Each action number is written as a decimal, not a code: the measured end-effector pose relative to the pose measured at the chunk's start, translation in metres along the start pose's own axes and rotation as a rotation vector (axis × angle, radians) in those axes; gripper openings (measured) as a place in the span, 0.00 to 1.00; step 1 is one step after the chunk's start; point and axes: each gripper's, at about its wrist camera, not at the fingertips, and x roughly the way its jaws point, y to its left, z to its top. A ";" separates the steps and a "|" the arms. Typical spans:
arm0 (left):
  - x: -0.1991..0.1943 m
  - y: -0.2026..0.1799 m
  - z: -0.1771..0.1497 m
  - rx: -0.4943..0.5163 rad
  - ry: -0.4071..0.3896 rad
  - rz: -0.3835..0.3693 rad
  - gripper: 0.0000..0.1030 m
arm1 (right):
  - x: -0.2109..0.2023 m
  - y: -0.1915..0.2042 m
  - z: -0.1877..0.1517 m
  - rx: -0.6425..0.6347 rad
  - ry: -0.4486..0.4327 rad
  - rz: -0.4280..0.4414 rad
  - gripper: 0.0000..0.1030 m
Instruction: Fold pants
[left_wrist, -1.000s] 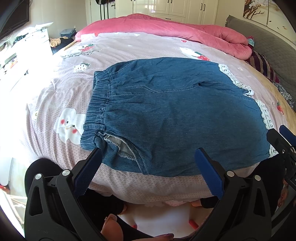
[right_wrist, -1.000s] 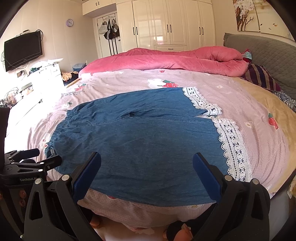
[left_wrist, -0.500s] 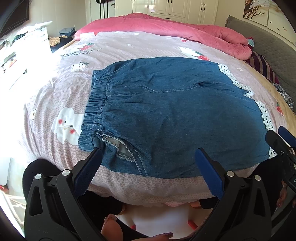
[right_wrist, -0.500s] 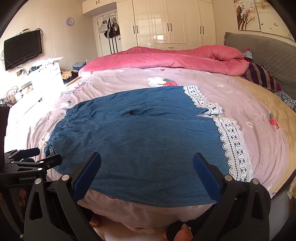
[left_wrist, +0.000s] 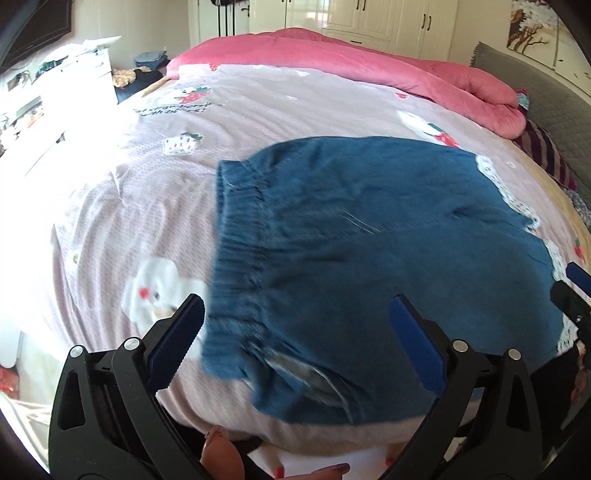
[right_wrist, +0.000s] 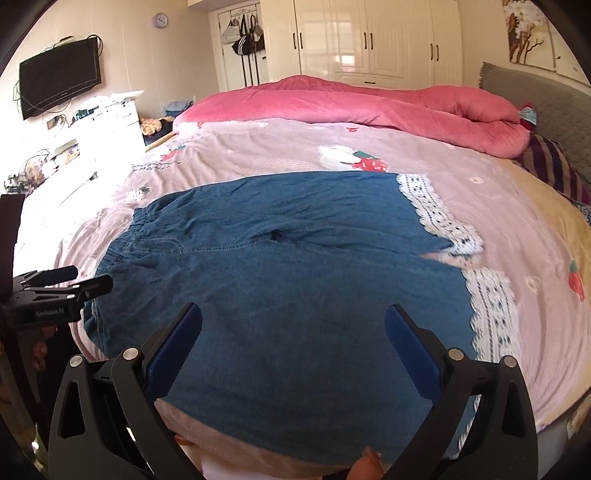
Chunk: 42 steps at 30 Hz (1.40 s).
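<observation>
Pants (right_wrist: 295, 280): blue denim, lying spread flat on the bed, waistband toward the left, lace-trimmed leg ends toward the right; near edge hanging just over the bed's front edge.
Waistband (left_wrist: 240, 251): gathered elastic, running down the left side of the garment; its near corner is lying rumpled, showing pale lining, though the left wrist view is blurring here.
Lace hems (right_wrist: 491, 314): white trim on both legs, the far one sitting further back and slightly left of the near one.
Left gripper (left_wrist: 295, 332): tongs standing wide apart, holding nothing; hovering over the waistband's near corner, left finger above the sheet beside the cloth, right finger above the denim.
Right gripper (right_wrist: 293, 339): tongs also gaping wide, empty; hovering above the near leg, both fingers over denim. Whether either gripper is touching the cloth, I cannot tell.
Bed sheet (right_wrist: 517, 229): pale pink with strawberry and cartoon prints, lying under the pants.
Pink quilt (right_wrist: 369, 99): bunched along the far side of the bed, well apart from the pants.
Wardrobe (right_wrist: 369, 37): cream doors standing behind the bed.
TV (right_wrist: 59, 86): hanging on the left wall.
</observation>
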 end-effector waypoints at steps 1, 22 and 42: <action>0.003 0.005 0.004 -0.007 0.004 0.006 0.91 | 0.006 0.000 0.006 -0.018 0.005 0.002 0.96; 0.123 0.050 0.114 0.108 0.095 0.032 0.60 | 0.126 0.003 0.107 -0.206 0.134 0.072 0.96; 0.111 0.061 0.130 0.122 -0.066 -0.070 0.24 | 0.257 0.069 0.169 -0.706 0.300 0.142 0.96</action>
